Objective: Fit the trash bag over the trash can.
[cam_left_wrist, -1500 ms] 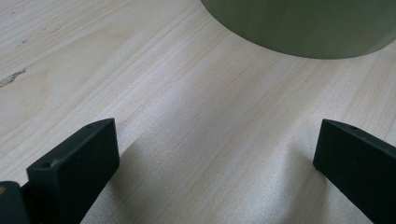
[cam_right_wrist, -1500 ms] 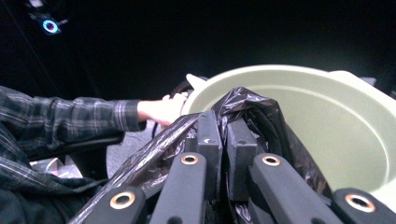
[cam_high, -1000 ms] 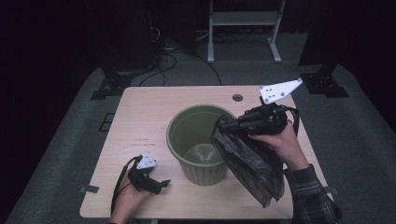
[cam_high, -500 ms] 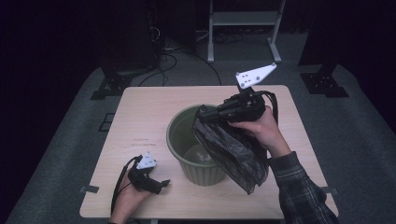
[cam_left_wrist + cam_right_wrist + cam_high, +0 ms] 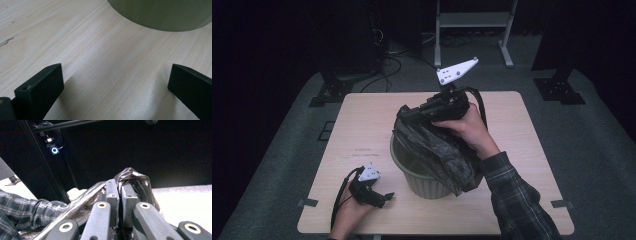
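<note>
now the right gripper (image 5: 404, 116), clenched on the black bag (image 5: 437, 155), has carried it from beside the bin (image 5: 419, 182) to over it; left gripper (image 5: 384, 197) rests released on the desk (image 5: 522, 130).

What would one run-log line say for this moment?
right tongs: shut on black bin bag | bag: over green bin | left tongs: open, on table

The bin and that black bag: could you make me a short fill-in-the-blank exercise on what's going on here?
1. The right gripper is shut on a ____ plastic bag.
2. The bag hangs over a green ____ on the table.
3. The left gripper has its jaws ____, with nothing between them.

Missing words: black; bin; open
</note>
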`<state>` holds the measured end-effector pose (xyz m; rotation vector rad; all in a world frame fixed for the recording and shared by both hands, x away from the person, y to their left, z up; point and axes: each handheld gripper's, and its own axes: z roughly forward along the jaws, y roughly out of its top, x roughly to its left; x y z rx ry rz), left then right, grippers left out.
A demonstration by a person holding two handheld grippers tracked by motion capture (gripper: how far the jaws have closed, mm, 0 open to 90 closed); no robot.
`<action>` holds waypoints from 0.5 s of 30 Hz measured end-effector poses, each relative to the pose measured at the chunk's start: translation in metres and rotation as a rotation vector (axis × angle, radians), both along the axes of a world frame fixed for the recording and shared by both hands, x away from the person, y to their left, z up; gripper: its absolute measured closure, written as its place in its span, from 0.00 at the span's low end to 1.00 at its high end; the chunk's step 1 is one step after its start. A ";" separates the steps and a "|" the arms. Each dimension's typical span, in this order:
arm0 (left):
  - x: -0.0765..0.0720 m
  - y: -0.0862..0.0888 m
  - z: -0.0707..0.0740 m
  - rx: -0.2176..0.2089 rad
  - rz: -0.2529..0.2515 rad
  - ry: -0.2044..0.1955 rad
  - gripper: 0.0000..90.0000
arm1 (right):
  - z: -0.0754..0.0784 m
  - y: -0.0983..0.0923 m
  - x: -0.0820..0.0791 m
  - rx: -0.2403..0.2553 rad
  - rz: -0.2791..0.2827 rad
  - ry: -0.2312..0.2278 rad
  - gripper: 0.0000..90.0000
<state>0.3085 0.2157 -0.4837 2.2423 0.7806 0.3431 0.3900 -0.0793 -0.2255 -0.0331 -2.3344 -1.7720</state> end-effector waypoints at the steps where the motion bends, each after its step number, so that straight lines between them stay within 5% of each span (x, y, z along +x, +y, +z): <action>1: 0.000 0.000 0.000 0.000 0.000 0.000 0.00 | 0.000 0.006 0.002 0.002 0.009 0.004 0.96; 15: 0.000 0.000 0.000 0.002 -0.002 -0.001 0.00 | 0.000 0.053 0.020 -0.001 0.038 0.019 0.96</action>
